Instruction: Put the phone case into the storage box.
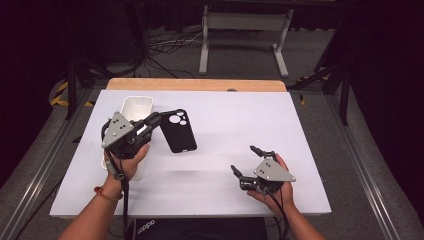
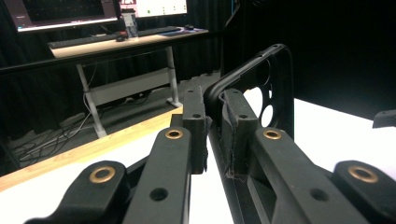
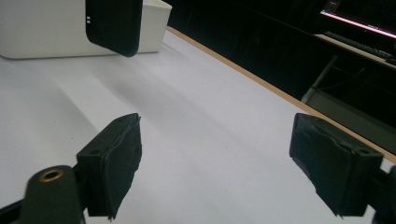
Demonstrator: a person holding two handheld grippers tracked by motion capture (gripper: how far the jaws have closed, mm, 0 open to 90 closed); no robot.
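white table (image 1: 225, 150), wooden far edge; white bin (image 1: 136, 107) at left.

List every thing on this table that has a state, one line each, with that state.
Black phone case: empty, lifted off the table, clamped by one edge.
Left tool: shut on the phone case's rim, pads pressing either side of it.
Right tool: open, nothing between its pads, low over the table.
White bin: upright on the table, open top; contents cannot be told.
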